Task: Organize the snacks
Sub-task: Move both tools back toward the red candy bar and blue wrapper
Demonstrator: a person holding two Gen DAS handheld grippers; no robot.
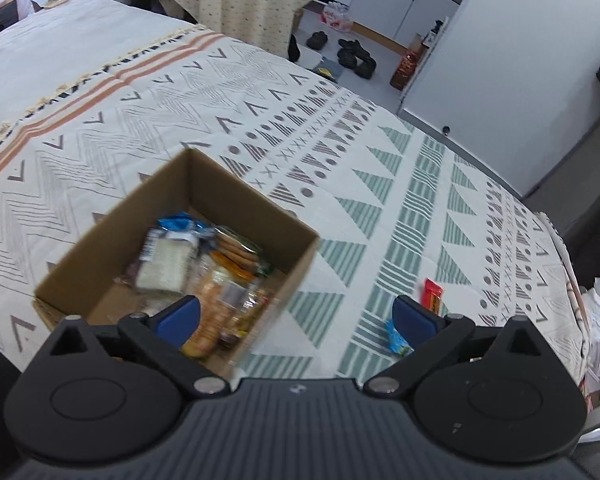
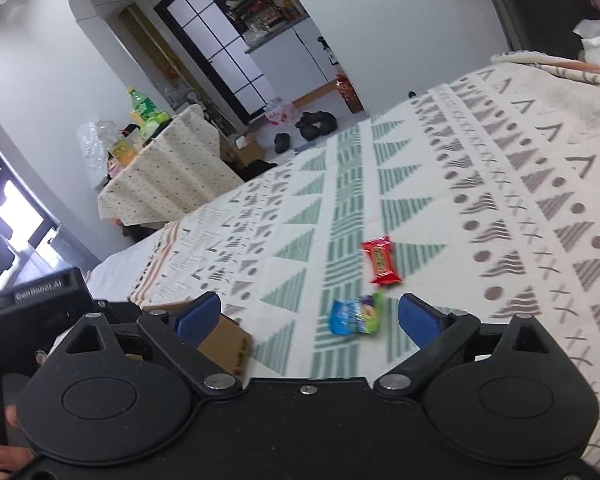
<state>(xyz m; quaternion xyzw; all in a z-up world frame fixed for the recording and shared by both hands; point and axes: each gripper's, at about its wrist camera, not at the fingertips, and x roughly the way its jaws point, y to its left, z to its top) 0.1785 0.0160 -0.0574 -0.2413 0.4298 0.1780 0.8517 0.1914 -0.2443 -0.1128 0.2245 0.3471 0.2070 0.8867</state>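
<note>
Done so far: the cardboard box (image 1: pixel 180 240) on the bed already holds a heap of snacks (image 1: pixel 204 268): wrapped biscuits, a pale cracker pack, something blue on top. The view into it is smeared, so I can't count them.
Left to do: two loose snacks lie on the bedspread (image 1: pixel 360 208) to the right of the box, well apart from it: a red packet (image 2: pixel 381 261) farther off and a blue-green packet (image 2: pixel 356 317) nearer to me. As far as I can see these are the last ones outside the box.
My left tool: the left gripper (image 1: pixel 296 316) has its jaws wide and empty, above the near right corner of the box; nothing sits between the pads.
My right tool: the right gripper (image 2: pixel 309 316) is wide too and holds nothing. The blue-green packet lies on the cloth just beyond the gap between its jaws, not touched.
Progress, my judgement: most of the sorting looks finished; two pick-ups and two drops into the box remain.
Around: a table with a dotted cloth (image 2: pixel 168 172) and bottles stands beyond the far end of the bed, shoes (image 1: pixel 356 56) lie on the floor, and clothes are piled at the right edge of the bed.
In the way: nothing stands between my right tool and the two packets; the box wall is the only thing to clear on the way back.
</note>
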